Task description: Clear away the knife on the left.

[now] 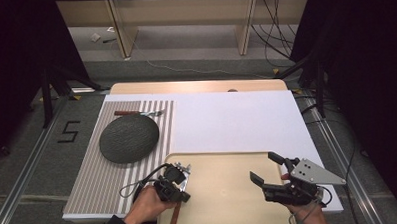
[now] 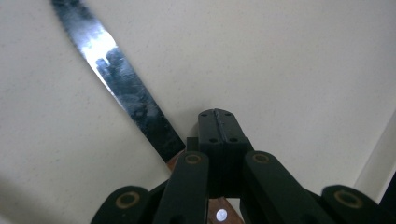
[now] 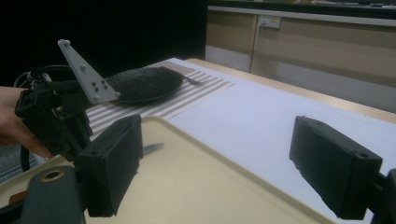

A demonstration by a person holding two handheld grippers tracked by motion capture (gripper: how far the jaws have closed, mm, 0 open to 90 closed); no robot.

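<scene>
The left gripper (image 1: pixel 181 185) points down over the near left part of the cream tray (image 1: pixel 229 201). In the left gripper view its black jaws are pressed together, and the brown handle of a knife (image 2: pixel 135 100) shows behind and below them; I cannot tell whether they pinch the handle or merely rest against it. The knife's steel blade runs away from the jaws across the tray floor, shiny with dark smudges. In the high view the brown handle sticks out below the gripper toward the tray's near edge.

The right gripper (image 1: pixel 267 170) hovers over the right side of the tray, jaws spread wide with nothing between them. A grey three-cornered plate (image 1: pixel 316 172) sits on top of it.

Beyond the tray lies a white board (image 1: pixel 237 120) covering most of the table. To the left is a striped mat (image 1: pixel 96 175), and on it a dark grey, rough-looking plate (image 1: pixel 129 138). Just behind the plate lies a fork (image 1: pixel 139 113) with a brown handle, well apart from the tray.
</scene>
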